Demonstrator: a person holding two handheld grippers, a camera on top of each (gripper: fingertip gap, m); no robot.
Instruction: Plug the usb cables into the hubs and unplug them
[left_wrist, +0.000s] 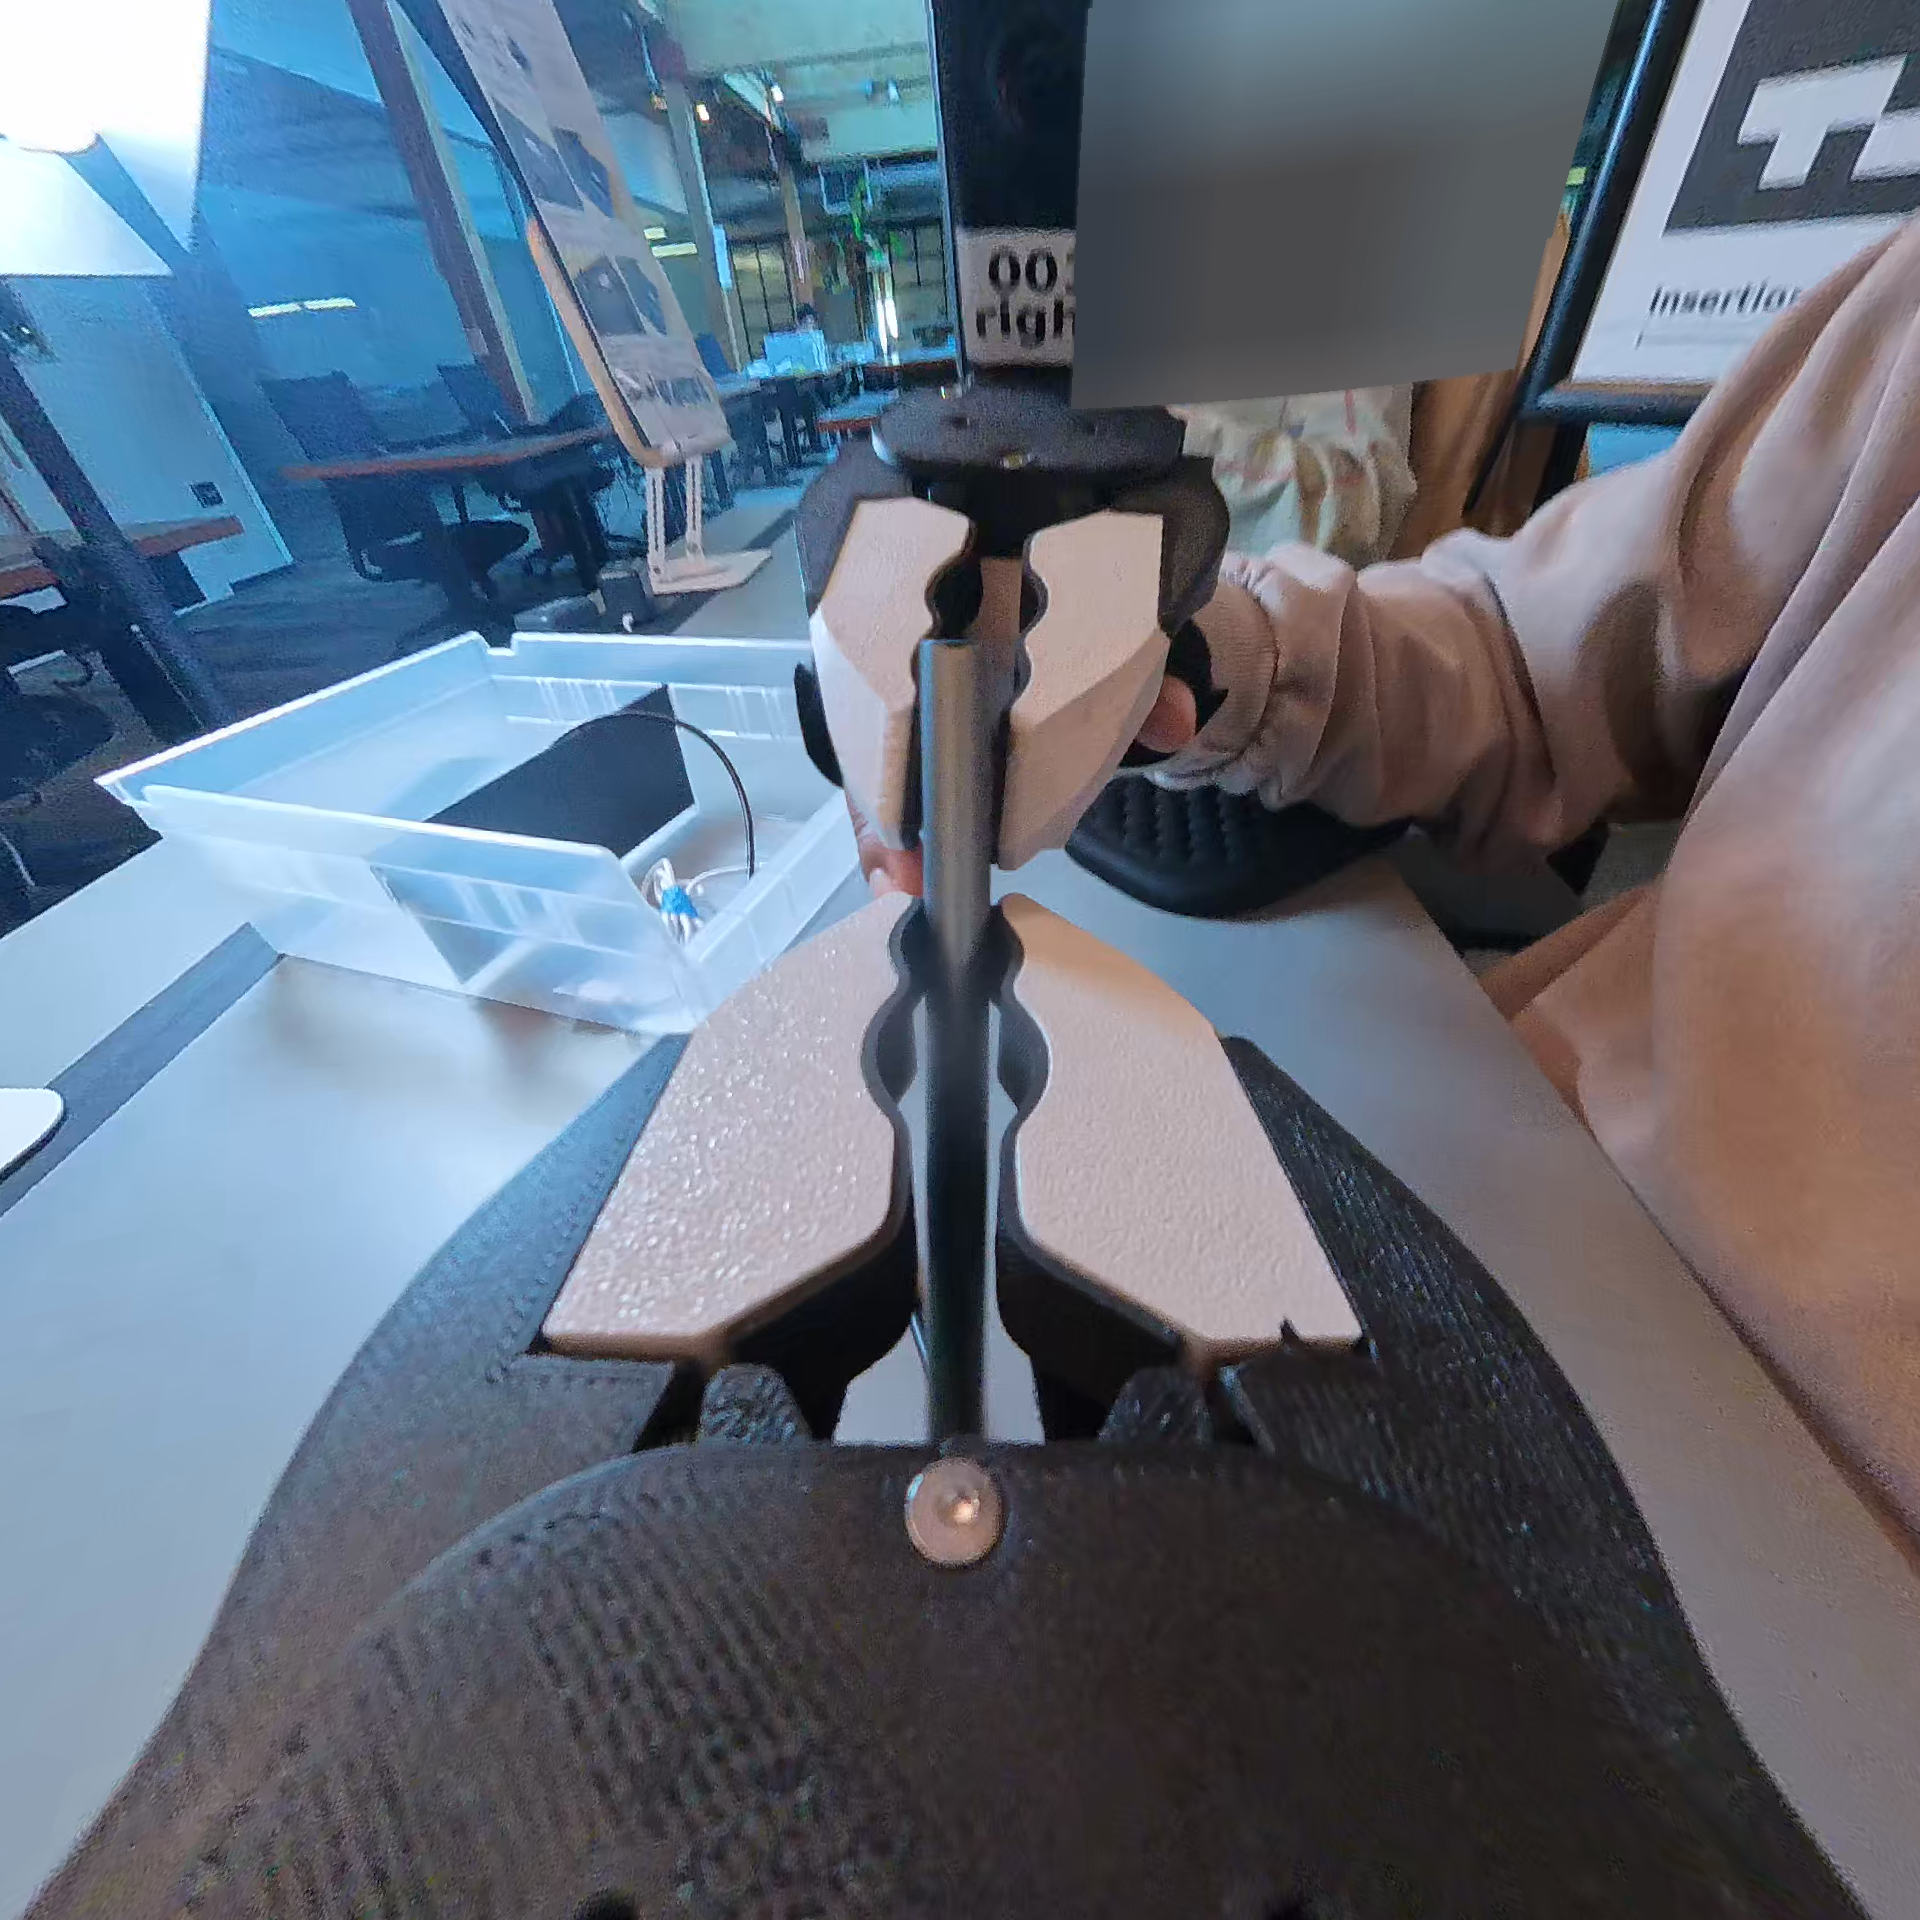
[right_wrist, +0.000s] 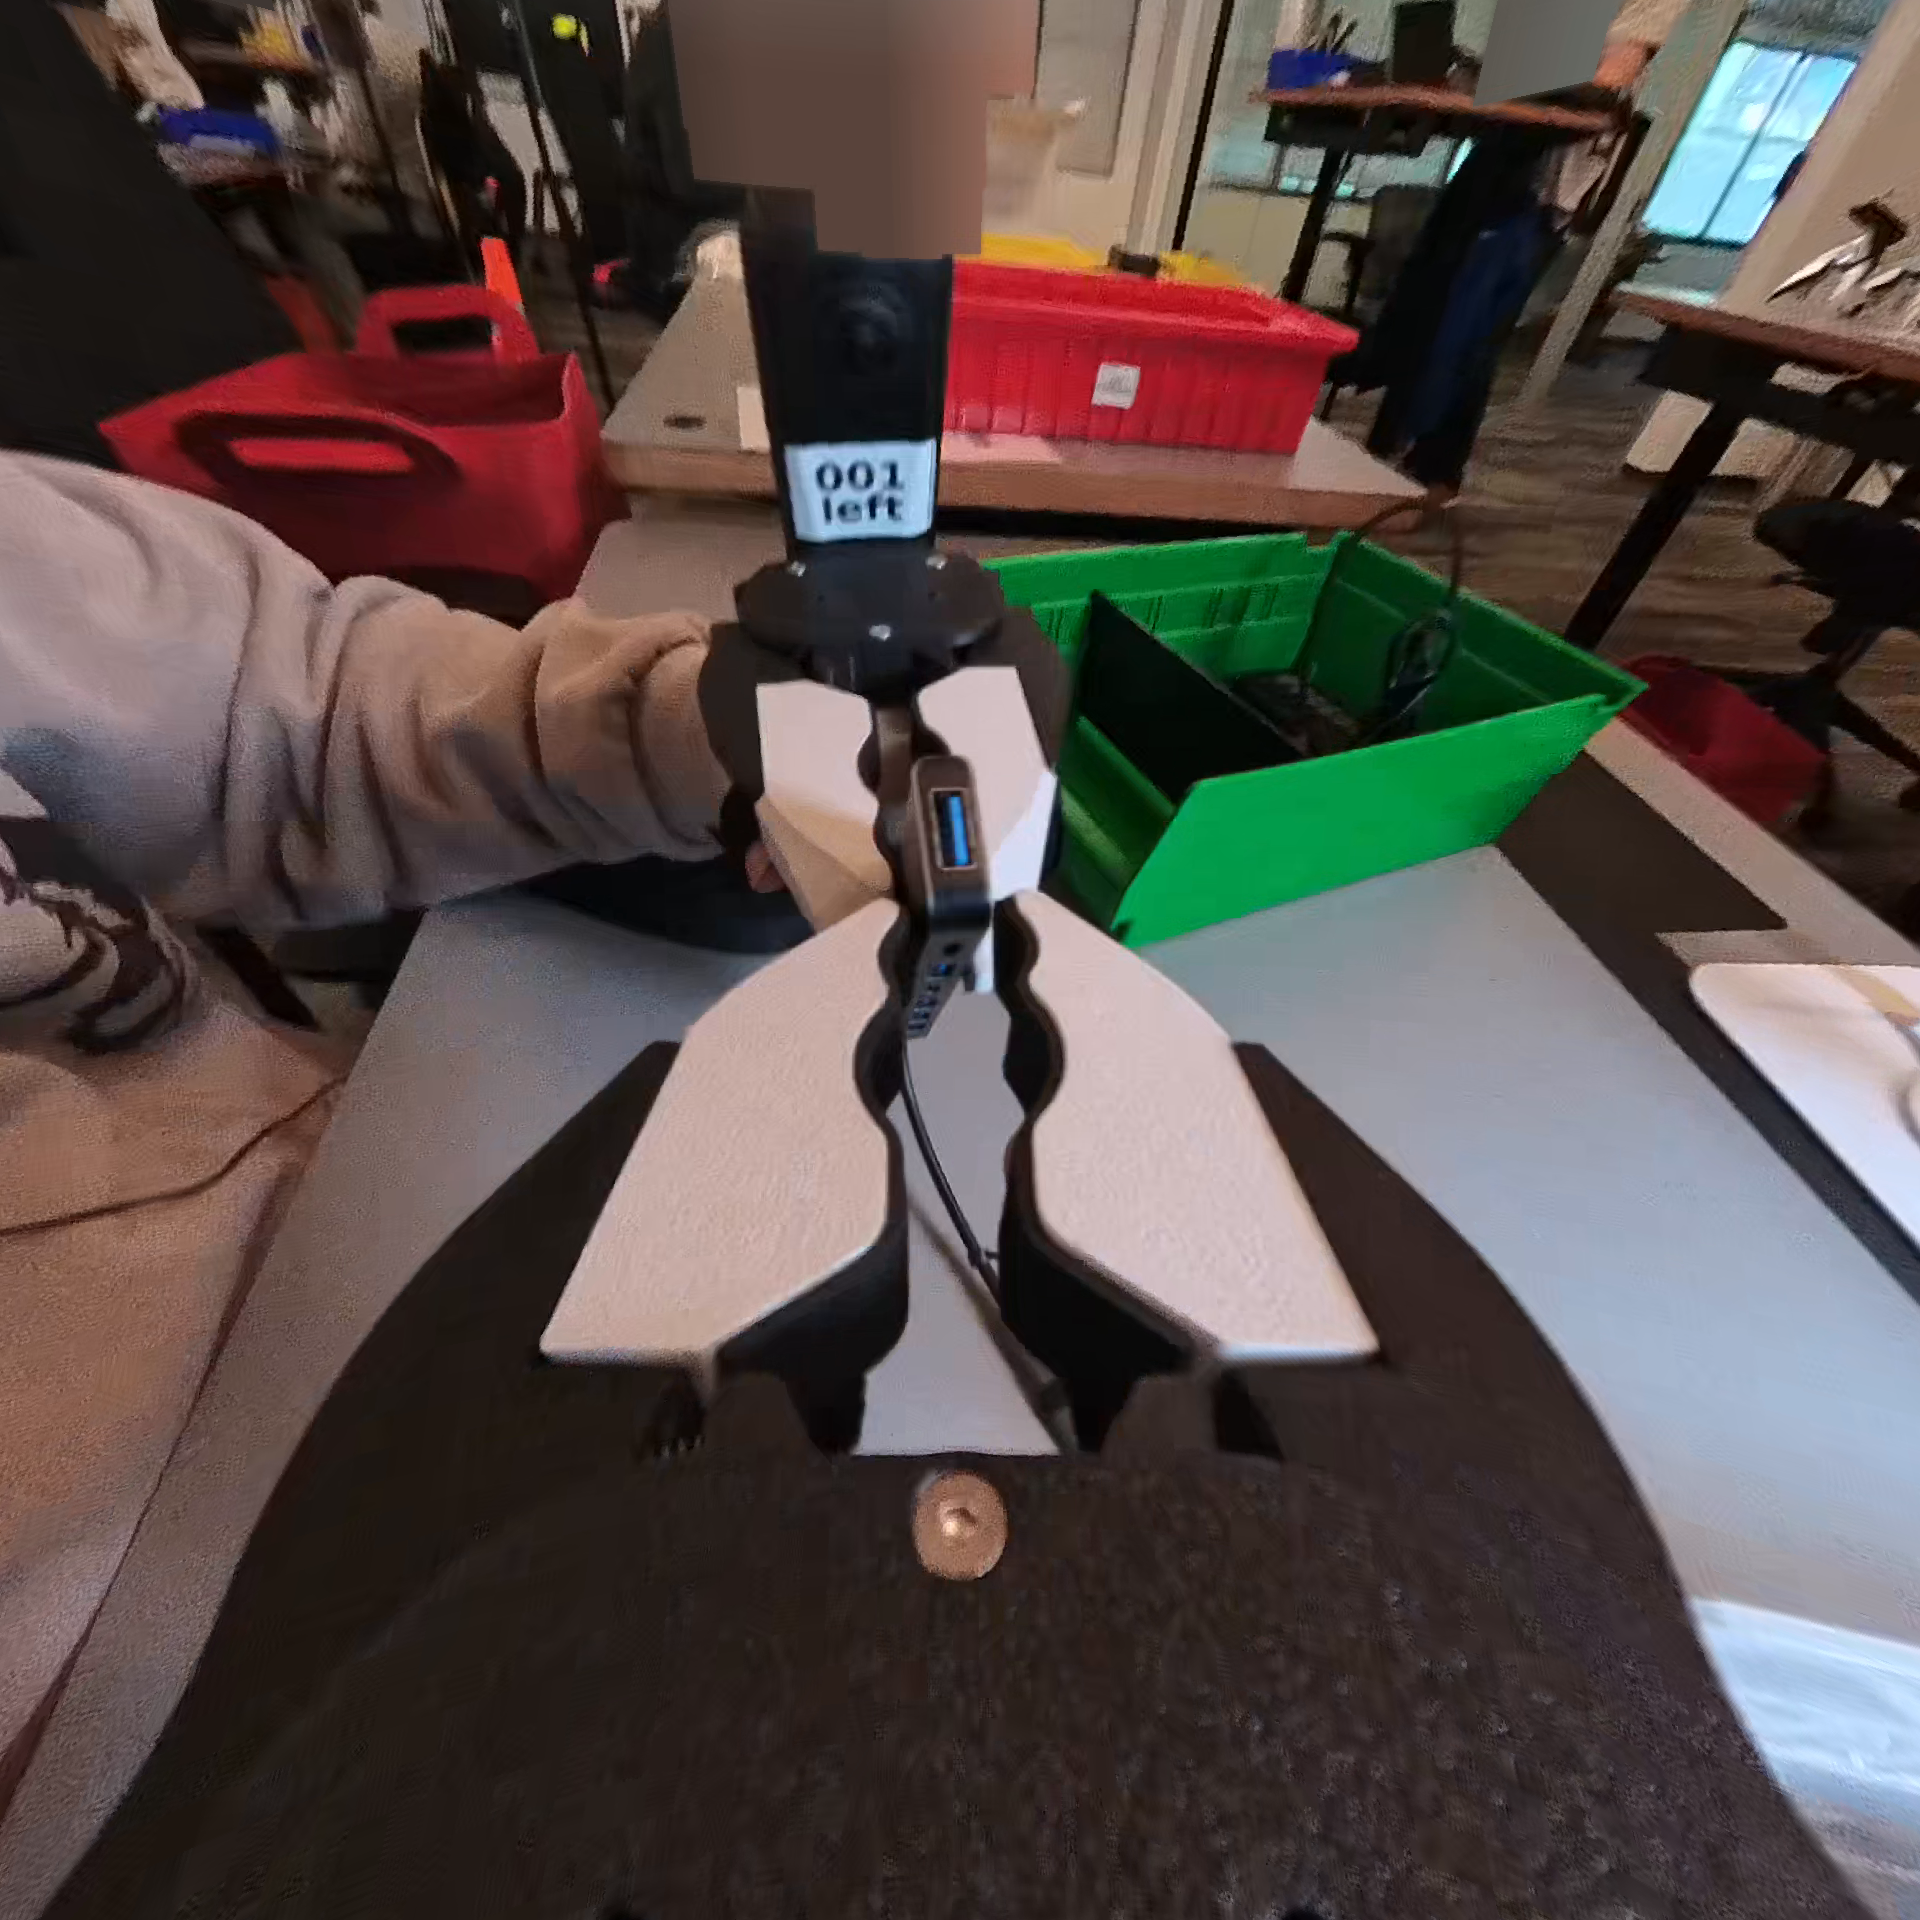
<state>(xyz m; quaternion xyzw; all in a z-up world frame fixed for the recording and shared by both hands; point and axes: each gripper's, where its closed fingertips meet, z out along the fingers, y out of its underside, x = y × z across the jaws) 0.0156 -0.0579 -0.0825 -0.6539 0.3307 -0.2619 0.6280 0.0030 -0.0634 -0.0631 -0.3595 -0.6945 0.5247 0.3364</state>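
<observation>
Above the grey tabletop (left_wrist: 312, 1195), we held the two tools tip to tip, facing each other, with a slim dark USB hub (left_wrist: 951, 935) spanning the gap between them. In the left wrist view, our left tool (left_wrist: 951, 925) had its pale fingers (left_wrist: 769, 1143) drawn in around the hub's long narrow body, which ran straight out along the slot between them and on into the right tool (left_wrist: 961, 821) opposite; that tool's fingers were likewise closed against the hub's far end. In the right wrist view, the hub (right_wrist: 945, 842) appeared end-on, a blue USB port facing the camera, pinched between the left tool's (right_wrist: 940, 894) fingers, while the tips of the right tool (right_wrist: 945, 925) met its near end. A thin black cable (right_wrist: 940, 1164) hung from the hub and trailed back through the gap between the right tool's fingers (right_wrist: 1143, 1174); we could not tell whether its plug was seated in any port. A beige sleeve (right_wrist: 364, 727) reached in behind the left tool. To one side on the tabletop sat a clear plastic bin (left_wrist: 416, 790) with a black divider and some cables in it, and on the other side a green bin (right_wrist: 1351, 821) also holding a black divider and dark cables. A red crate (right_wrist: 1132, 364) stood on a table farther back.
</observation>
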